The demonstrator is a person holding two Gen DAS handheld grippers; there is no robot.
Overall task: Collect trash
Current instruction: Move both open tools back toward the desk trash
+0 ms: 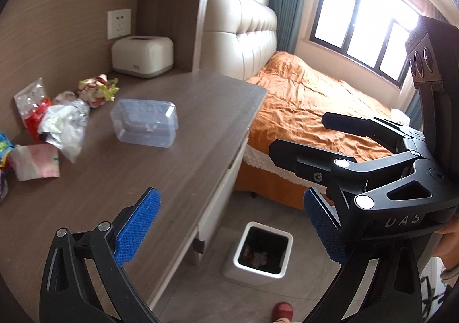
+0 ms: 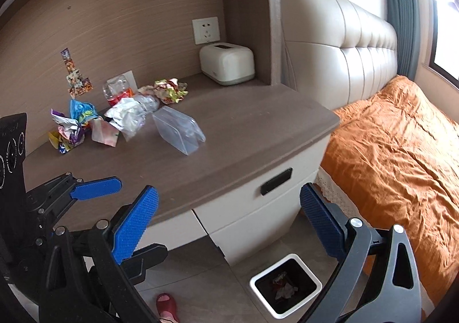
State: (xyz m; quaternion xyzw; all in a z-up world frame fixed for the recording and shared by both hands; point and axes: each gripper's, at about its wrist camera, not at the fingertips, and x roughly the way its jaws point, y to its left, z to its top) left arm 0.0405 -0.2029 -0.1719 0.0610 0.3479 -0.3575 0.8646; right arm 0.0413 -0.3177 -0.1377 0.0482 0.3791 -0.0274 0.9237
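Note:
Crumpled trash lies at the back left of the brown table (image 1: 172, 168): a green-red wrapper (image 1: 97, 90), a white-silver bag (image 1: 64, 125), a clear bag with red (image 1: 31, 104) and a pink packet (image 1: 37, 162). A clear plastic box (image 1: 145, 125) (image 2: 179, 129) sits nearer the middle. The white trash bin (image 1: 231, 265) (image 2: 269, 268) stands on the floor below the table edge, with some scraps inside. My left gripper (image 1: 232, 225) is open and empty above the table's front edge. To its right, over the bin, my right gripper (image 2: 228, 216) (image 1: 304, 133) is open and empty.
A white tissue box (image 1: 142, 56) (image 2: 226, 67) stands at the table's back under a wall socket (image 1: 119, 23). A bed with an orange cover (image 1: 309, 99) lies right of the table. A drawer front (image 2: 258, 196) faces the bin. A foot in a red slipper (image 2: 166, 305) is on the floor.

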